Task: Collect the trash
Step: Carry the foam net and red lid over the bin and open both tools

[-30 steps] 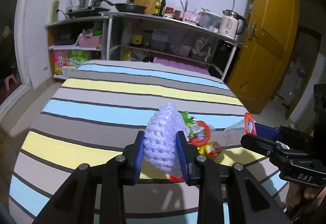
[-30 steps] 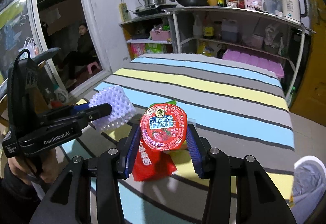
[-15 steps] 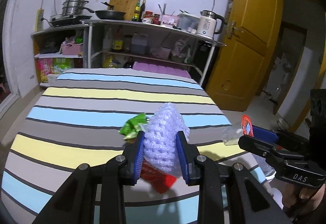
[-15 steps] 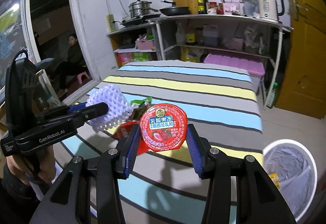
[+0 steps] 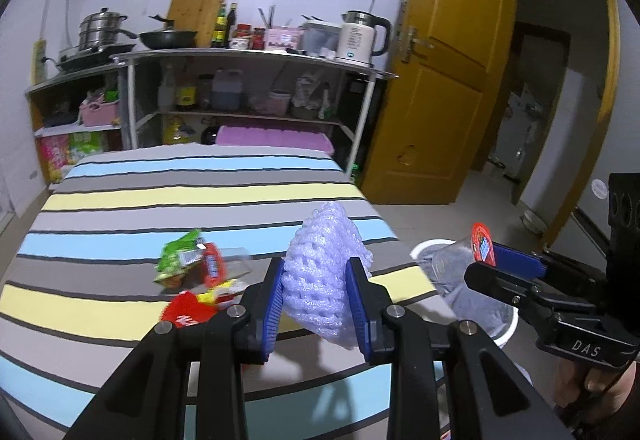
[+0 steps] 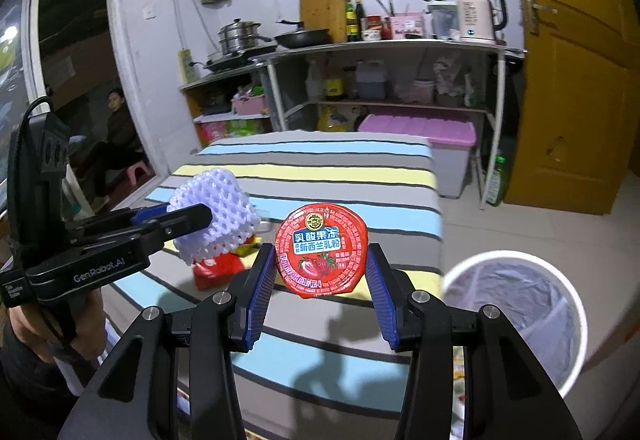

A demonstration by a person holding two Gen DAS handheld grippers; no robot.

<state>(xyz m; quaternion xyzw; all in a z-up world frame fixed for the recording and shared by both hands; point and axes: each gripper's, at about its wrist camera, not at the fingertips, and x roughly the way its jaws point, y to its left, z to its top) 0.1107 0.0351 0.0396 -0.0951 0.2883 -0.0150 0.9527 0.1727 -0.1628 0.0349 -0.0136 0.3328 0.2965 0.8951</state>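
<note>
My left gripper (image 5: 314, 302) is shut on a white foam fruit net (image 5: 320, 272), held above the striped table (image 5: 160, 196). The same net (image 6: 216, 224) shows at the left of the right wrist view, pinched in the left gripper (image 6: 188, 218). My right gripper (image 6: 320, 280) is shut on a jelly cup with a red lid (image 6: 321, 250); from the left wrist view that cup (image 5: 460, 260) appears side-on in the right gripper (image 5: 486, 260). A white trash bin (image 6: 516, 312) with a plastic liner stands on the floor at the table's right edge, below and right of the cup.
Wrappers lie on the table: a green packet (image 5: 178, 254), a red packet (image 5: 186, 314) and a small cup with a red lid (image 5: 216, 264). Kitchen shelves (image 5: 248, 60) stand behind the table, a yellow door (image 5: 440, 80) at right. A person (image 6: 116, 120) sits beyond the doorway at left.
Both grippers have carried their loads to the right, off the wrapper pile and toward the table's right edge. The trash bin has come into view beside the table.
</note>
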